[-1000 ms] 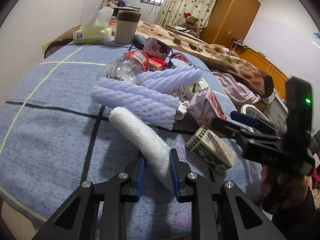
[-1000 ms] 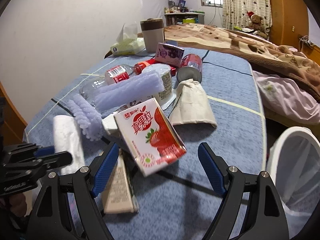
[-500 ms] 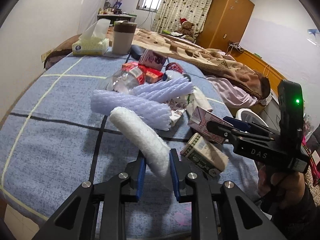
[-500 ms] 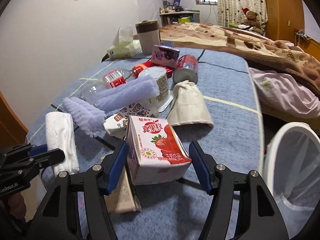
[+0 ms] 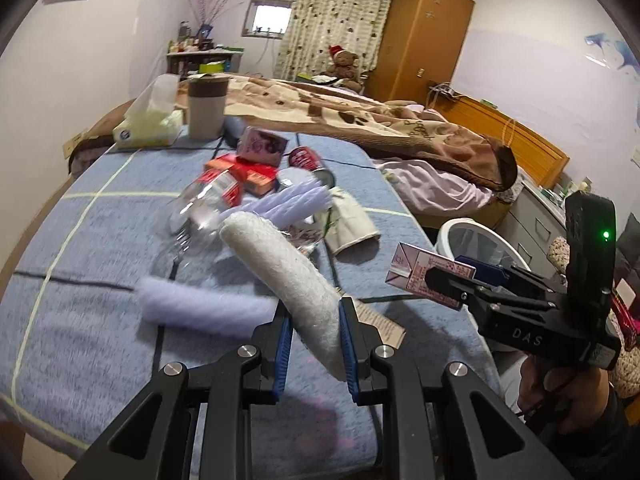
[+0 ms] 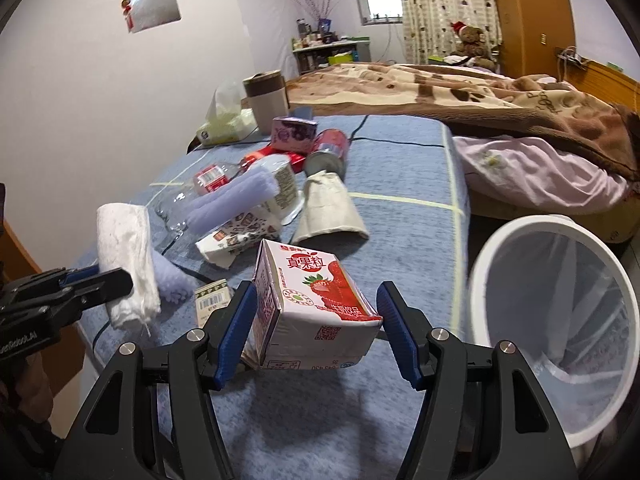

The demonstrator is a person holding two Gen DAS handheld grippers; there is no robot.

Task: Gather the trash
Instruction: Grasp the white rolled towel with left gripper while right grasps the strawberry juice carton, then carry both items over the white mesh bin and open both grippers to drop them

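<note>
Early stage: left gripper (image 5: 314, 344) fingers clamp the white foam roll (image 5: 280, 276), right gripper (image 6: 316, 332) fingers grip the strawberry milk carton (image 6: 312, 300), both lifted off the table (image 6: 400, 224); bin (image 6: 560, 320) looks empty, most litter remains.

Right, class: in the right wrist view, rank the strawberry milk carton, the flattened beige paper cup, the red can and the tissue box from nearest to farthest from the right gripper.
1. Strawberry milk carton: held between the jaws of the right gripper.
2. Flattened beige paper cup: mid-table, straight ahead.
3. Red can: lying just behind the cup.
4. Tissue box: far left edge of the table.
</note>
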